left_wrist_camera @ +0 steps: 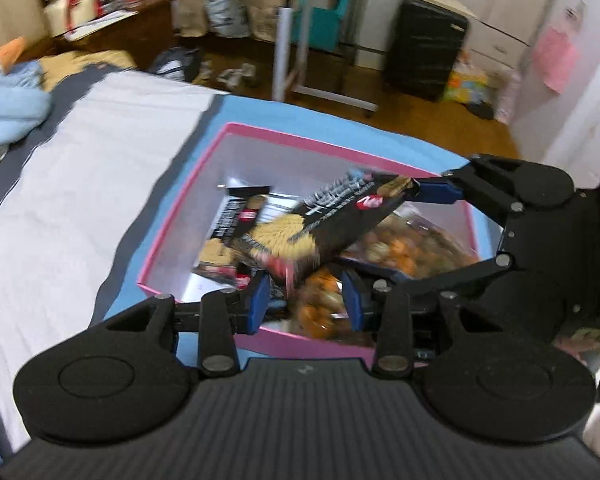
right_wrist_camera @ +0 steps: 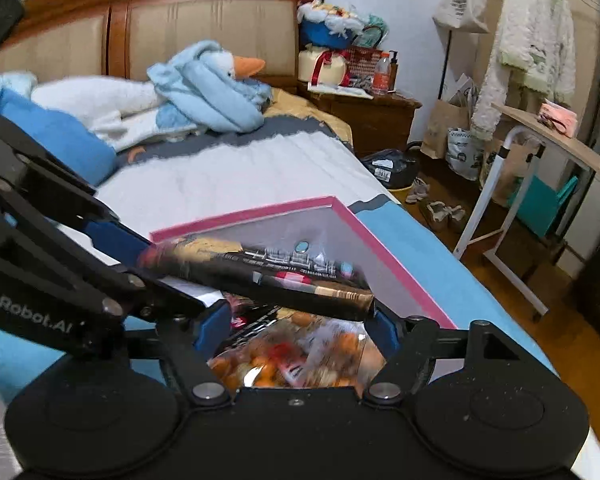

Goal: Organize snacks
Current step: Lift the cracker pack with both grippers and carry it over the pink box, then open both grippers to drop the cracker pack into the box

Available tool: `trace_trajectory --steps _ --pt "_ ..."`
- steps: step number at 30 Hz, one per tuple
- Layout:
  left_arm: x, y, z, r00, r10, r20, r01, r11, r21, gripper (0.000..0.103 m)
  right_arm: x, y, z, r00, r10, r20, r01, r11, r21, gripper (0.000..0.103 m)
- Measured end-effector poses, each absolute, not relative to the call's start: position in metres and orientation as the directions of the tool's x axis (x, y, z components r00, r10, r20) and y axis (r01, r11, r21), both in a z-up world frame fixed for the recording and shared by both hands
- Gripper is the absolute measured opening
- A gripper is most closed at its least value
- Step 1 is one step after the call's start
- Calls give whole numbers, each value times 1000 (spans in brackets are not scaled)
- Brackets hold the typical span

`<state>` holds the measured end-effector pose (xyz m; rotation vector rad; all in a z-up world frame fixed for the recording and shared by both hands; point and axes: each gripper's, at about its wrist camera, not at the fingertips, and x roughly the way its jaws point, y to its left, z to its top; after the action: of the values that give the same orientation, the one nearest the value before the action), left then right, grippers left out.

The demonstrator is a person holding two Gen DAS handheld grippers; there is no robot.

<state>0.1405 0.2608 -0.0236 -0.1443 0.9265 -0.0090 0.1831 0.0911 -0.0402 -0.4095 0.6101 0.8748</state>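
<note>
The left tongs (left_wrist_camera: pixel 306 300) are spread, their blue rubber pads standing apart over the near wall of a square cardboard box (left_wrist_camera: pixel 300 344) with a pink rim and pale, smooth inner walls. The lower end of a long black foil packet (left_wrist_camera: pixel 340 216) lies against the left-hand pad (left_wrist_camera: pixel 260 300). The other pad is clear of it, so nothing is pinched there (motion blur softens the edges). The right tongs (right_wrist_camera: pixel 300 324) are spread wider still. In their own view the same packet lies tilted across their tips, its crinkled far-right end touching the right-hand pad (right_wrist_camera: pixel 386 328) and its other end running well past the left one, so it is not clamped between them.

Under the packet, inside the box, sits a clear crinkly bag of round orange and tan snacks (right_wrist_camera: pixel 292 360). Toward the far left of the box, several smaller black wrappers (left_wrist_camera: pixel 236 220) with tan and red print lie overlapping.

The box rests on a smooth light-blue cloth (left_wrist_camera: pixel 252 108) at the right edge of the bed. To the left of the cloth lies a white ribbed sheet (left_wrist_camera: pixel 80 200). Farther up the bed a fluffy plush goose (right_wrist_camera: pixel 220 76) with an orange beak lies wrapped in pale blue fabric, just in front of a padded beige headboard (right_wrist_camera: pixel 212 28) framed in glossy wood. Beyond the bed, on the wooden floor (left_wrist_camera: pixel 440 120), stands a black hard-shell suitcase (left_wrist_camera: pixel 424 52).
</note>
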Motion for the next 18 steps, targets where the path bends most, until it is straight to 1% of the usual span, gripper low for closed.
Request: trace_trajectory --steps 2,4,8,13,17,18 --pt "143 268 -30 602 -84 -794 -76 984 -162 42 187 97 -43 514 553 -656 -798 588 -129 82" --pt "142 271 -35 603 -88 -793 -98 978 -183 42 187 92 -43 518 538 -665 -790 599 -130 83" --pt "134 265 -32 619 -48 -784 -104 984 -142 42 181 65 -36 526 541 -656 -768 634 -93 83" --pt "115 248 -10 647 -19 -762 -103 988 -112 45 165 20 -16 546 524 -654 -707 707 -25 83" --pt "97 226 15 662 -32 -749 -72 992 -107 45 149 -12 7 545 521 -657 -684 730 11 83" --pt "92 218 21 666 -37 -745 -59 993 -102 46 145 -18 12 547 519 -657 -677 735 18 83"
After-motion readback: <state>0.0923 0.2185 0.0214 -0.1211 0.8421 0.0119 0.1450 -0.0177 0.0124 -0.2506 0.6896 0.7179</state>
